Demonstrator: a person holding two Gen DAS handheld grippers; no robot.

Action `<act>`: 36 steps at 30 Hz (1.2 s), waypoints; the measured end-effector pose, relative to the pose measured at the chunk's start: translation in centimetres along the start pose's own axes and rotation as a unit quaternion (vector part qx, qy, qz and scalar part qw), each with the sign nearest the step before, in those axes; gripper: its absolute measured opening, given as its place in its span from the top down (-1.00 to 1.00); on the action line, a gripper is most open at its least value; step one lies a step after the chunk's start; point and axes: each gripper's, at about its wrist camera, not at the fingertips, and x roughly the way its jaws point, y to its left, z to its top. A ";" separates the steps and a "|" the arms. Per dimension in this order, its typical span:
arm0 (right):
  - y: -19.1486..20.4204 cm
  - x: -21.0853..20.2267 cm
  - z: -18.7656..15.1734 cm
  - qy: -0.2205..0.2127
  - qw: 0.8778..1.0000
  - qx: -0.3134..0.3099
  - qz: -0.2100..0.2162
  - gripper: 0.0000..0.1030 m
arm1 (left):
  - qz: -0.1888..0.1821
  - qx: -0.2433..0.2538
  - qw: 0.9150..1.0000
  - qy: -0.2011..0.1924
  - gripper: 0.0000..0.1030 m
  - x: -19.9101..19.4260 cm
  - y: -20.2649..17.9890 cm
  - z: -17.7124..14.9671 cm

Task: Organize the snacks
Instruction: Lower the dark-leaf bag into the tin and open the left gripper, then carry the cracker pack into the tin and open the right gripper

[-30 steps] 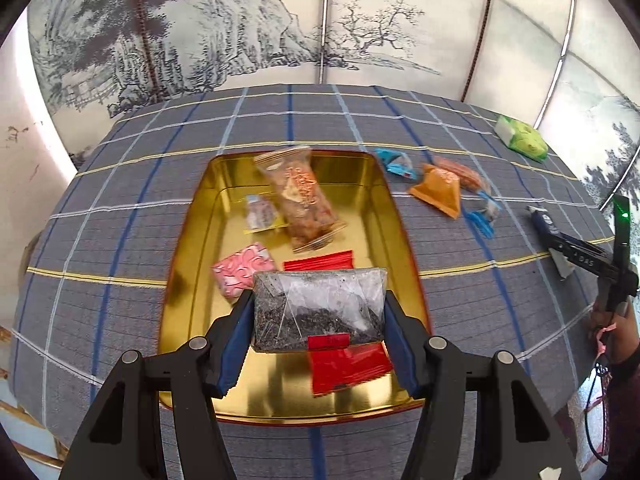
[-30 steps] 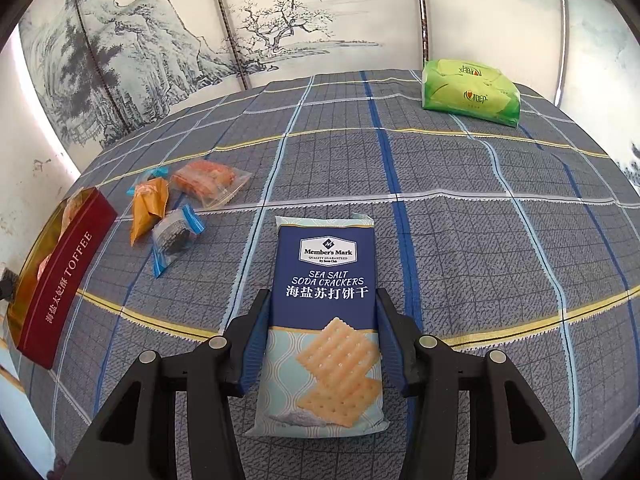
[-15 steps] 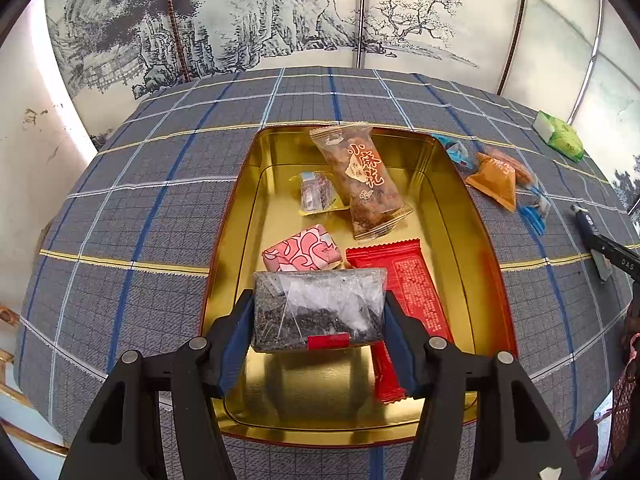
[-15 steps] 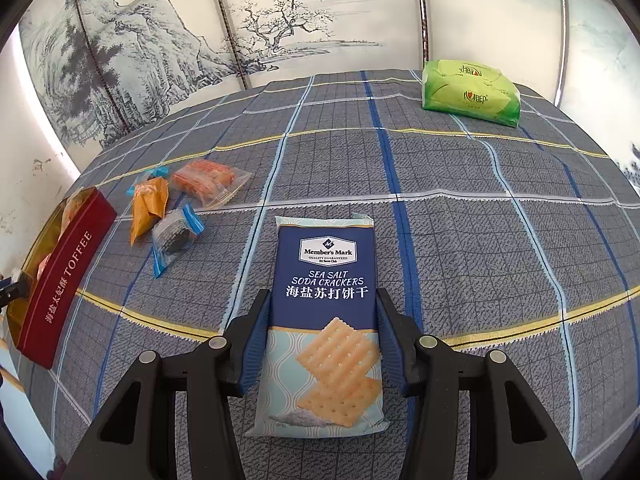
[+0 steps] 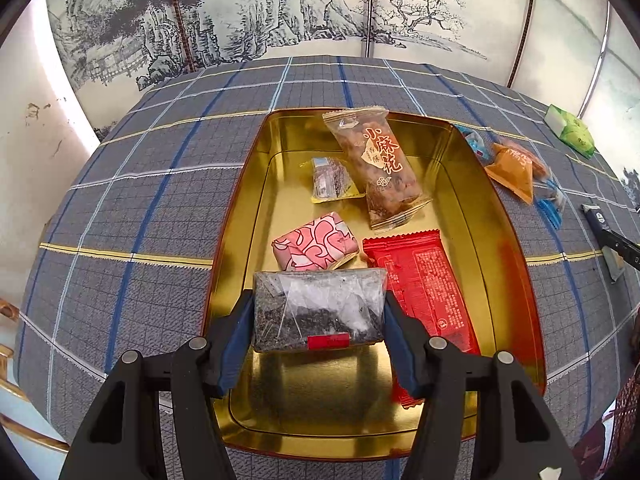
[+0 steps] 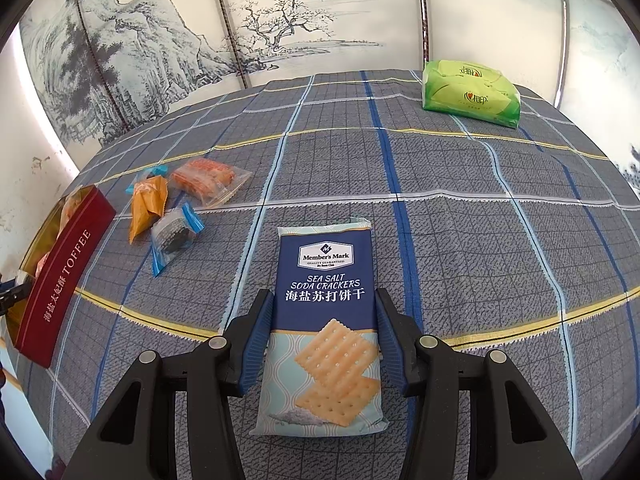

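Left wrist view: the left gripper (image 5: 320,320) clamps a clear packet of dark bits (image 5: 318,312) by its two short sides and holds it over the near half of the gold tin (image 5: 240,216), just above bare floor beside the red packet (image 5: 424,292). Further in lie a pink wrapped sweet (image 5: 316,246), a small yellow-edged packet (image 5: 332,180) and a long brown snack bag (image 5: 376,164) propped on the far rim. This looks like the placing step; the next move calls for lowering onto the bare near floor and easing the jaws apart. Right wrist view: the right gripper (image 6: 320,340) grips a blue sea salt cracker pack (image 6: 326,320) by its long sides, apparently resting on the checked tablecloth (image 6: 480,208). The tin's red side sits at the left edge, three small snacks (image 6: 172,208) beside it, a green pack (image 6: 472,94) at the far right corner.
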 end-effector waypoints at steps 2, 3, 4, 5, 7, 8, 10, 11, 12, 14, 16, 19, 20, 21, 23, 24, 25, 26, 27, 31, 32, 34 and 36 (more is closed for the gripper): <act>0.0 0.1 0.0 0.001 1.000 -0.002 -0.002 0.00 | 0.002 0.001 1.000 0.000 -0.10 0.1 0.1 0.0; 0.0 0.2 0.0 0.001 1.000 -0.002 -0.002 0.00 | 0.002 0.001 1.000 0.001 -0.10 0.1 0.0 0.0; 0.0 0.2 0.0 0.001 1.000 -0.003 -0.003 0.00 | 0.004 0.001 1.000 -0.002 -0.10 0.0 0.0 -0.1; 0.0 0.2 0.1 0.001 1.000 -0.003 -0.003 0.00 | 0.005 0.003 1.000 -0.006 -0.10 -0.1 0.0 -0.1; 0.0 0.2 0.0 0.001 1.000 -0.005 -0.005 0.00 | 0.010 0.008 1.000 -0.014 -0.10 -0.4 -0.2 -0.1; 0.0 0.2 0.0 0.001 1.000 -0.006 -0.006 0.00 | 0.012 0.013 1.000 -0.018 -0.10 -0.6 -0.4 -0.1; 0.1 0.2 0.1 0.002 1.000 -0.007 -0.007 0.01 | 0.015 0.018 0.999 -0.025 -0.10 -1.0 -0.6 -0.1; 0.1 0.2 0.1 0.002 1.000 -0.007 -0.007 0.01 | 0.017 0.019 0.999 -0.027 -0.10 -1.1 -0.7 -0.1; 0.1 0.2 0.1 0.002 1.000 -0.007 -0.007 0.01 | 0.017 0.020 0.999 -0.028 -0.10 -1.3 -0.7 -0.1; 0.1 0.3 0.1 0.002 1.000 -0.009 -0.009 0.01 | 0.013 0.017 0.999 -0.028 -0.10 -1.6 -1.0 -0.2; 0.2 0.2 0.0 0.002 1.000 -0.011 -0.010 0.01 | 0.006 0.016 0.999 -0.028 -0.10 -2.1 -1.2 -0.4; 0.3 0.0 -0.1 0.007 1.000 -0.015 -0.009 0.02 | -0.001 0.020 0.999 -0.033 -0.11 -3.0 -1.8 -0.6; 0.2 -0.2 -0.1 0.012 1.000 -0.012 -0.002 0.02 | -0.004 0.023 0.999 -0.036 -0.11 -3.3 -2.1 -0.6; 0.3 -0.4 -0.2 0.014 1.000 -0.008 0.006 0.02 | -0.006 0.028 0.999 -0.040 -0.13 -3.8 -2.4 -0.7; 0.4 -1.0 -0.5 0.012 1.000 -0.004 0.015 0.02 | -0.008 0.032 0.998 -0.050 -0.21 -4.7 -2.7 -0.8; 0.6 -1.3 -0.6 0.012 1.000 -0.001 0.022 0.02 | -0.009 0.032 0.998 -0.054 -0.25 -5.0 -2.8 -0.9; 0.8 -1.7 -0.8 0.010 0.999 0.001 0.030 0.02 | -0.012 0.033 0.998 -0.057 -0.25 -5.4 -2.8 -1.0; 1.1 -2.1 -1.0 0.007 0.999 0.000 0.035 0.02 | -0.014 0.033 0.998 -0.059 -0.26 -5.5 -2.9 -1.0; 1.5 -2.4 -1.2 0.005 0.999 -0.002 0.040 0.02 | -0.015 0.034 0.998 -0.060 -0.26 -5.7 -3.0 -1.0; 3.3 -3.5 -1.6 0.002 0.997 -0.002 0.072 0.02 | -0.015 0.029 0.998 -0.061 -0.26 -6.2 -2.7 -1.2; 4.0 -3.7 -1.6 0.002 0.997 -0.004 0.081 0.02 | -0.016 0.026 0.998 -0.060 -0.26 -6.2 -2.5 -1.3; 5.4 -4.0 -1.5 0.003 0.995 -0.010 0.099 0.02 | -0.015 0.019 0.998 -0.058 -0.26 -6.2 -2.1 -1.4; 7.1 -4.3 -1.2 0.001 0.993 -0.021 0.115 0.02 | -0.013 0.015 0.998 -0.057 -0.26 -6.2 -1.9 -1.6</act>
